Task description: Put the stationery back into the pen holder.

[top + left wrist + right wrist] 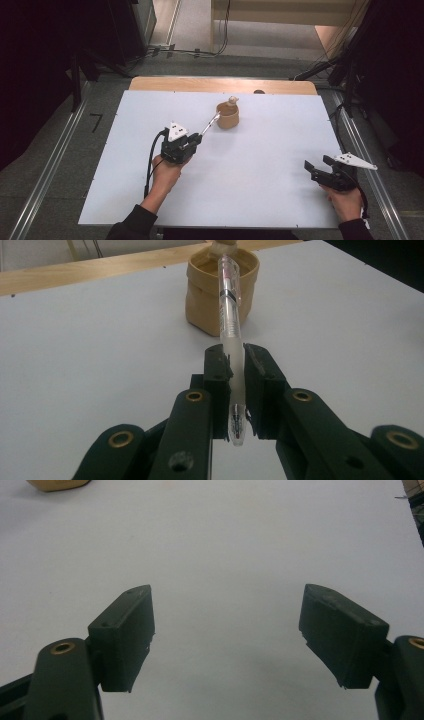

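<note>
Left tongs [235, 377] clamp pen [230, 305]; bare tabletop [250, 170] around.

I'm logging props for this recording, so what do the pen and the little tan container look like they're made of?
Pen: looks like clear plastic with a frosted grip section, since the inner refill shows through the barrel.

Tan container: probably kraft paper or a washable paper-like fabric; it has a matte surface, soft creases and a folded-down rim. Which of the two can't be settled from these pictures.

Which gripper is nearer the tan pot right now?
Left. The left gripper sits just short of the tan pot, its pen reaching the rim. The right gripper is open, far off near the table's right edge.
</note>
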### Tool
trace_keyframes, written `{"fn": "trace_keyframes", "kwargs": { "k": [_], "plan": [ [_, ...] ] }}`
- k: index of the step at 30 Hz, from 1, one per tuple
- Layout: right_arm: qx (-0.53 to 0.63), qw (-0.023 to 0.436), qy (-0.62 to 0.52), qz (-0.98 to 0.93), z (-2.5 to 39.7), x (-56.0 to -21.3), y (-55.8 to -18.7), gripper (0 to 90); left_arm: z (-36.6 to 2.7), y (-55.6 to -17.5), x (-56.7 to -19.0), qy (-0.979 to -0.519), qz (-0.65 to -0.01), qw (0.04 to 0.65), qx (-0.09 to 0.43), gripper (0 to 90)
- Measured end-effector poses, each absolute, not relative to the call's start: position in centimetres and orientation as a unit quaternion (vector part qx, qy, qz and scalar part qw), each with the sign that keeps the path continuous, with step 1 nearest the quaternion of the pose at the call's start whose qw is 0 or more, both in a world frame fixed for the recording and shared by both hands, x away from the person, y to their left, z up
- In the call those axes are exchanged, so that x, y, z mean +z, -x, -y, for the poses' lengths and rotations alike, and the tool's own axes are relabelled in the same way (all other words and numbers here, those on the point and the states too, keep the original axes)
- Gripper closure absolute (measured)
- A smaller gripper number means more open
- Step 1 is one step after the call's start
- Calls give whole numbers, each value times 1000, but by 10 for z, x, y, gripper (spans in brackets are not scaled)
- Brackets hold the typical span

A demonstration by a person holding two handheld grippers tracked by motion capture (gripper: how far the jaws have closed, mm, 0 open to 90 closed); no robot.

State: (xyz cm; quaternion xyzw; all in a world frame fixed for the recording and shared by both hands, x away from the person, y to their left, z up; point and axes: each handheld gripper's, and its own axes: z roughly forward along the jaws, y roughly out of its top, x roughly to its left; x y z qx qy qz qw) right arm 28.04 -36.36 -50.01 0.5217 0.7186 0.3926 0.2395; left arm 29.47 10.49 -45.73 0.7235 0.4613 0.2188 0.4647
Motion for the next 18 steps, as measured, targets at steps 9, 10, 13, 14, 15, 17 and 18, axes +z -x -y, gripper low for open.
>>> {"fn": "trace_keyframes", "kwargs": {
  "k": [9, 10, 13, 14, 15, 17, 18],
  "plan": [
    [393, 239, -521, -719, 363, -500, -280, 209, -100, -301, -455, -726, -459, 463, 219, 815],
    [393, 239, -521, -719, 363, -500, -280, 209, -100, -302, -455, -727, -459, 462, 218, 815],
    [393, 238, -522, -718, 364, -500, -280, 209, -99, -305, -456, -728, -460, 460, 217, 815],
    [393, 238, -521, -719, 363, -500, -280, 210, -98, -306, -456, -727, -460, 460, 219, 815],
    [393, 238, -521, -720, 363, -500, -281, 209, -98, -307, -455, -727, -461, 460, 217, 815],
    [393, 238, -520, -720, 363, -500, -281, 209, -97, -309, -455, -728, -461, 460, 216, 815],
    [393, 238, -520, -720, 363, -500, -281, 209, -96, -310, -455, -729, -461, 458, 216, 815]
  ]
}}
